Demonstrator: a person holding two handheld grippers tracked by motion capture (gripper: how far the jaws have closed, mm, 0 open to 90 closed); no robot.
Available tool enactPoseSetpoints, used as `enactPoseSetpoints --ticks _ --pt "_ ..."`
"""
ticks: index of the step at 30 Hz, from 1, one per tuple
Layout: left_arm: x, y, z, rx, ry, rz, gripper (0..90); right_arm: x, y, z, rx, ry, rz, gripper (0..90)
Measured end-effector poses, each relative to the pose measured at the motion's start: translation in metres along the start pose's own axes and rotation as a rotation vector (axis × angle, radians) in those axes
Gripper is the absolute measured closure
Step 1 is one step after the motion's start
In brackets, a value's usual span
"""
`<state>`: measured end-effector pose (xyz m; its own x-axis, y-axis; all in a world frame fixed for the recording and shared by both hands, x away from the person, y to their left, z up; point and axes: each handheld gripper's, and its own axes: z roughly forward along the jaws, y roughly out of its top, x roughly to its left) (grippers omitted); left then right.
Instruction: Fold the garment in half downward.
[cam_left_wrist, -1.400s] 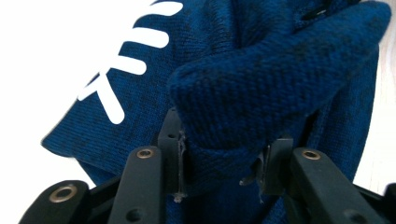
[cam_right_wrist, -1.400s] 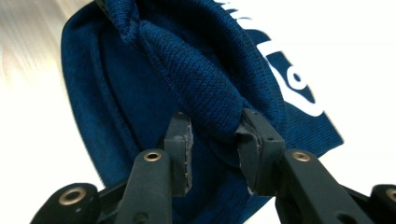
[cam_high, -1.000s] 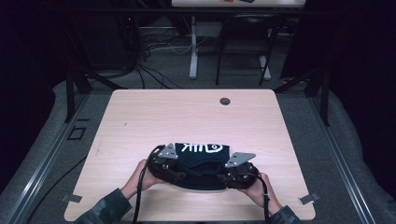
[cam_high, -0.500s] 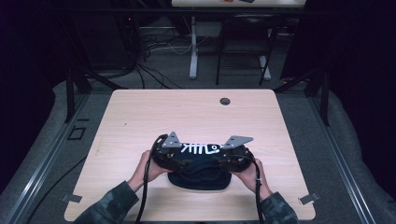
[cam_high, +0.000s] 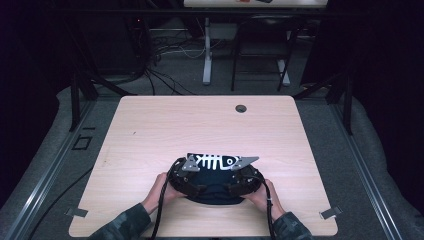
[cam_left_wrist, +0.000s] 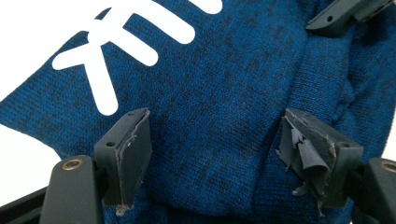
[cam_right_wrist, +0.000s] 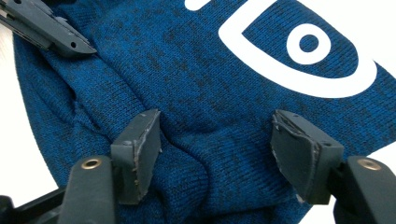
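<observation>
Two tongs stand over a blue knitted sweater (cam_high: 212, 182) with a white fish-bone print, folded on the pale wooden table (cam_high: 150, 130). The left tongs (cam_left_wrist: 212, 154) gape, frayed pads off the cloth; the right tongs (cam_right_wrist: 217, 149) have just opened, empty.

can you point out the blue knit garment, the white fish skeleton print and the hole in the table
blue knit garment (cam_left_wrist: 224, 93): left gripper view, plain knit.
white fish skeleton print (cam_right_wrist: 322, 65): right gripper view, head outline.
table hole (cam_high: 241, 108): high view, its dark middle.
</observation>
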<state>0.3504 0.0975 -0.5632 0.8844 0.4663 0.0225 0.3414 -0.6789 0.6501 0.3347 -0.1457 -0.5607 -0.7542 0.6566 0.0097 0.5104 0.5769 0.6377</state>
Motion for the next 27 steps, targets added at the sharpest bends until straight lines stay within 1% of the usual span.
enactPoseSetpoints --ticks 1,3,4,6,7,8,9,10,11,13,15,17,18,19,20,22,25,27 --pt "-0.001 -0.001 0.000 -0.005 0.011 -0.002 25.6 0.001 0.000 0.000 0.007 -0.003 -0.003 29.6" --pt "-0.003 -0.001 0.000 -0.003 0.017 -0.008 25.3 0.003 -0.001 0.001 0.015 -0.013 -0.016 27.7" --pt "-0.004 -0.002 0.000 -0.002 0.021 -0.010 25.2 0.004 0.000 0.001 0.026 -0.027 -0.024 25.6" --pt "-0.004 -0.002 -0.001 0.002 0.030 -0.020 24.1 0.006 0.000 0.001 0.035 -0.037 -0.024 24.1" --pt "-0.005 -0.003 -0.001 -0.003 0.043 -0.029 22.8 0.007 0.000 0.002 0.034 -0.050 -0.021 22.9" --pt "-0.006 -0.003 -0.001 -0.005 0.048 -0.033 21.4 0.007 0.001 0.002 0.049 -0.059 -0.028 22.1" --pt "-0.007 -0.004 -0.002 -0.009 0.068 -0.038 20.7 0.008 0.001 0.002 0.049 -0.062 -0.029 21.3" --pt "-0.009 -0.004 -0.002 -0.004 0.080 -0.039 18.7 0.009 0.002 0.002 0.058 -0.076 -0.033 19.7" --pt "-0.011 -0.004 -0.003 -0.011 0.100 -0.041 17.3 0.010 0.002 0.002 0.063 -0.091 -0.030 17.2" --pt "-0.014 -0.005 -0.004 -0.016 0.131 -0.038 12.9 0.012 0.003 0.002 0.078 -0.106 -0.040 14.8" --pt "-0.015 -0.007 -0.005 -0.024 0.151 -0.050 10.5 0.013 0.003 0.003 0.082 -0.114 -0.038 14.0" --pt "-0.013 -0.009 -0.005 -0.025 0.158 -0.074 8.3 0.012 0.003 0.004 0.090 -0.118 -0.033 12.6" --pt "-0.012 -0.010 -0.005 -0.022 0.158 -0.080 6.1 0.011 0.003 0.004 0.093 -0.119 -0.026 11.3" --pt "-0.011 -0.011 -0.005 -0.017 0.146 -0.088 5.4 0.010 0.003 0.005 0.097 -0.118 -0.024 11.0" --pt "-0.009 -0.013 -0.004 -0.024 0.134 -0.110 5.5 0.010 0.002 0.005 0.094 -0.112 -0.015 10.8" --pt "-0.007 -0.015 -0.001 -0.011 0.108 -0.127 5.9 0.007 0.001 0.006 0.095 -0.104 -0.003 9.6" --pt "-0.004 -0.016 0.000 -0.002 0.086 -0.154 6.2 0.001 -0.001 0.009 0.091 -0.072 0.030 7.9" --pt "-0.004 -0.017 0.001 -0.004 0.092 -0.164 6.2 -0.001 -0.002 0.010 0.075 -0.054 0.042 7.6"
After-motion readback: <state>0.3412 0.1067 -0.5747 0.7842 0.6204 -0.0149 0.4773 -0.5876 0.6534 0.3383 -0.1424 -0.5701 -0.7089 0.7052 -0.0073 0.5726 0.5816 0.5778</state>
